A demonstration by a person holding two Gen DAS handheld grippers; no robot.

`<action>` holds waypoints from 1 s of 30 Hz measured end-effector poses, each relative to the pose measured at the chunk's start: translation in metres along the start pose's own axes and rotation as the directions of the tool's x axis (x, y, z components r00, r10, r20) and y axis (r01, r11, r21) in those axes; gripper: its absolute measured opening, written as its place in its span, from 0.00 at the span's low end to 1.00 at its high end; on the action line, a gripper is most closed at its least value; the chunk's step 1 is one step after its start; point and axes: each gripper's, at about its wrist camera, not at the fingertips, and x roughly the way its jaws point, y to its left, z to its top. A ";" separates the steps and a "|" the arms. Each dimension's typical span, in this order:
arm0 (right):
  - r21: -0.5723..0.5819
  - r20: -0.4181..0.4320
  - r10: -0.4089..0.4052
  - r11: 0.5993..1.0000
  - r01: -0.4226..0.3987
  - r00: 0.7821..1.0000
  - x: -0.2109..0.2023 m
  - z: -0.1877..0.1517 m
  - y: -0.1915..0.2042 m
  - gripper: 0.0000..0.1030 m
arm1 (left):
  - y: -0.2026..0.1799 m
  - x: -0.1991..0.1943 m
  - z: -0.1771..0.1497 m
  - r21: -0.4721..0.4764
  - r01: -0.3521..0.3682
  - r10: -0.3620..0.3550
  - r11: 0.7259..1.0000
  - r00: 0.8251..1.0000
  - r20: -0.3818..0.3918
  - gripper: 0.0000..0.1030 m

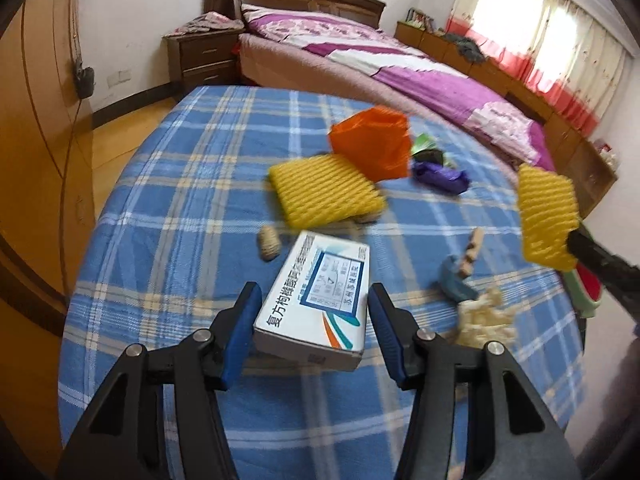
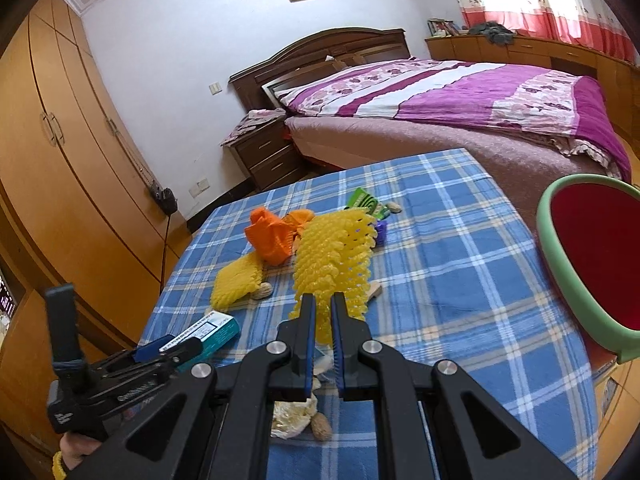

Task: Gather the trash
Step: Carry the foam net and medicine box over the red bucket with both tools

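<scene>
My left gripper (image 1: 314, 300) is open, its blue pads either side of a white medicine box (image 1: 318, 300) lying on the blue checked table (image 1: 160, 208). My right gripper (image 2: 322, 308) is shut on a yellow foam fruit net (image 2: 336, 256) and holds it above the table; the net also shows at the right of the left wrist view (image 1: 546, 216). A second yellow net (image 1: 326, 190), an orange bag (image 1: 374, 144), a purple wrapper (image 1: 440, 176), a green wrapper (image 1: 424, 144), peanut shells (image 1: 269, 244) and crumpled paper (image 1: 486, 316) lie on the table.
A green-rimmed red bin (image 2: 592, 256) stands off the table's right edge. A bed (image 2: 460, 96) lies beyond the table, with a nightstand (image 1: 204, 56) and wardrobe (image 2: 52, 152) on the left. A wooden clip (image 1: 472, 250) and a blue piece (image 1: 454, 280) lie near the paper.
</scene>
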 end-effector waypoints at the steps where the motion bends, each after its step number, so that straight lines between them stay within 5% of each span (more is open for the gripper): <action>1: 0.002 0.003 -0.001 1.000 0.001 1.000 -0.002 0.000 -0.001 0.09 | -0.003 -0.004 0.001 0.001 0.011 -0.011 1.000 1.000 0.009 0.54; 20: 0.075 0.122 -0.076 0.995 0.067 0.990 -0.069 0.009 -0.036 0.09 | -0.056 -0.052 0.023 0.025 0.227 -0.228 0.974 0.969 0.091 0.49; 30: 0.122 0.158 -0.126 0.987 0.107 0.979 -0.088 0.012 -0.063 0.09 | -0.085 -0.054 0.029 0.047 0.296 -0.299 0.954 0.952 0.066 0.49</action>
